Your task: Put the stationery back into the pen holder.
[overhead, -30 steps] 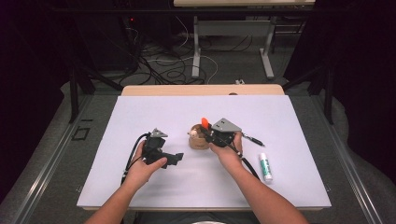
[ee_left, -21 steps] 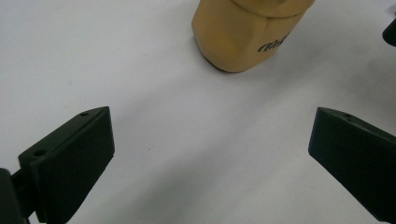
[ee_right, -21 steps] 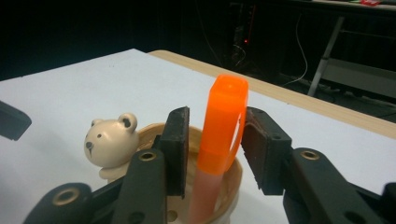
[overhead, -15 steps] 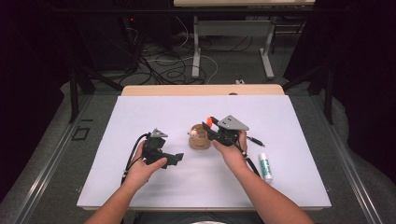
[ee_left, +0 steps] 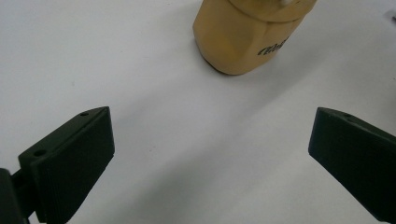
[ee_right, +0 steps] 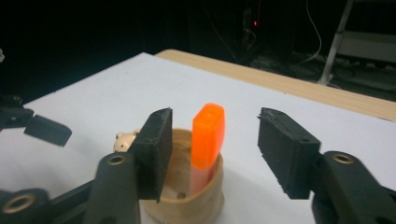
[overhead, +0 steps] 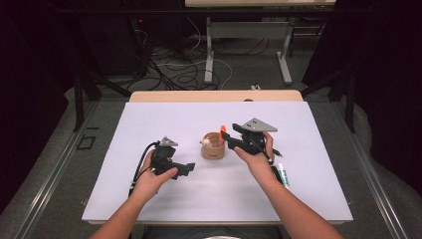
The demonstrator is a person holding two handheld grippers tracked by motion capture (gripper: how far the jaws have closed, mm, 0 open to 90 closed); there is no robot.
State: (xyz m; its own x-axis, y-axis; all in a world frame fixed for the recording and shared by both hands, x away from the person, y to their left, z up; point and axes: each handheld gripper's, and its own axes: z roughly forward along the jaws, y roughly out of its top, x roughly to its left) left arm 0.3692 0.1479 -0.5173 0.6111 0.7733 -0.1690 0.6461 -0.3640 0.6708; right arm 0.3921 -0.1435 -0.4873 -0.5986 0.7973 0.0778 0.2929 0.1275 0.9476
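Note:
A light wooden cup [overhead: 213,149] stands on the white mat [overhead: 149,124], with an orange marker [overhead: 222,133] upright inside it. My right gripper [overhead: 231,141] hovers just right of the cup. In the right gripper view the right gripper [ee_right: 214,117] has just been opening; the orange marker [ee_right: 208,135] stands between the jaws, touched by neither, above the cup [ee_right: 187,196]. My left gripper [overhead: 186,169] rests open on the mat, left of the cup. In the left gripper view the left gripper [ee_left: 210,122] holds nothing, and the cup [ee_left: 240,37] lies ahead.
A white and green stick [overhead: 282,174] lies on the mat beside my right forearm, with a dark pen [overhead: 273,150] near it. A small pale figure [overhead: 205,143] sits at the cup's rim. Beyond the mat a wooden table edge [overhead: 214,95] shows.
The right gripper has let go of the orange marker, which now stands in the cup. Its jaws have spread and the hand has risen and drawn back to the right. The left hand stayed still.

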